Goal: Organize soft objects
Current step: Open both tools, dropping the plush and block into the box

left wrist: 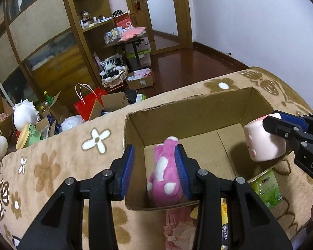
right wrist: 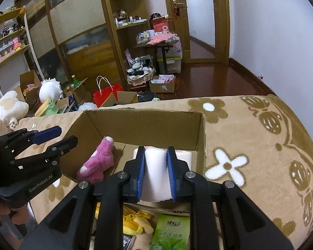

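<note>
An open cardboard box (left wrist: 187,104) (right wrist: 144,125) stands on a beige flowered blanket. A pink plush toy with white spots (left wrist: 164,177) (right wrist: 98,162) lies on the box floor. My left gripper (left wrist: 155,152) (right wrist: 68,135) hangs over the box's near left part, open, with its blue pads clear of the plush below. My right gripper (right wrist: 155,150) (left wrist: 272,119) is shut on a pale pink cylinder toy with a small face (left wrist: 260,141) (right wrist: 155,170). It holds this toy in the air over the box's right side.
The blanket (left wrist: 52,166) covers a raised surface around the box. Near the box's front edge lie a green tissue packet (right wrist: 171,231) and a yellow plush (right wrist: 135,223). Beyond the blanket, the floor holds a red bag (left wrist: 89,102), boxes and white plush toys (left wrist: 25,116).
</note>
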Motion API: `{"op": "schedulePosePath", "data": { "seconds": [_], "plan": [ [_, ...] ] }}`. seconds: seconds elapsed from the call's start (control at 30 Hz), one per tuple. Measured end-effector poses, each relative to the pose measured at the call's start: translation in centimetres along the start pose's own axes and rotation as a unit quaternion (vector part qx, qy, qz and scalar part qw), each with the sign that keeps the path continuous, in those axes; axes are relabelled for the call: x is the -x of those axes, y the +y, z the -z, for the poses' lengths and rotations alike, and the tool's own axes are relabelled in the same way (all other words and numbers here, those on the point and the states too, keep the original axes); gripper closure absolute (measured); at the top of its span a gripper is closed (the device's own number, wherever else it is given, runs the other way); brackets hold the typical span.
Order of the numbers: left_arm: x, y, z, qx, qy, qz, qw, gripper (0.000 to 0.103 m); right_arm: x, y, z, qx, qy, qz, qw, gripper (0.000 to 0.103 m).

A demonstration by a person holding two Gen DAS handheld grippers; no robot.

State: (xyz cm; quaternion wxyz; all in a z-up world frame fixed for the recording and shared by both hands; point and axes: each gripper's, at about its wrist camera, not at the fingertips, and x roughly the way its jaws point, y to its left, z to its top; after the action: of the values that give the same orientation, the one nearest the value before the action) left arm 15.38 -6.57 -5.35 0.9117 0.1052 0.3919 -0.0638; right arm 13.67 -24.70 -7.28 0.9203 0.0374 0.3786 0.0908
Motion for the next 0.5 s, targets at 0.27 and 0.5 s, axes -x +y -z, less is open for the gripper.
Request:
{"op": "schedulePosePath", "data": {
  "seconds": [0.27,0.5],
  "plan": [
    [1.6,0.1,0.2,0.000,-0.011,-0.015,0.9998,0.047,0.8,0.6,0.2,0.004,0.003,0.001,1.000,0.075],
    [3.8,0.5,0.7,0.010,-0.015,-0.012,0.9997,0.028,4.4,0.9,-0.2,-0.013,-0.042,-0.003,0.999,0.023]
  ]
}}
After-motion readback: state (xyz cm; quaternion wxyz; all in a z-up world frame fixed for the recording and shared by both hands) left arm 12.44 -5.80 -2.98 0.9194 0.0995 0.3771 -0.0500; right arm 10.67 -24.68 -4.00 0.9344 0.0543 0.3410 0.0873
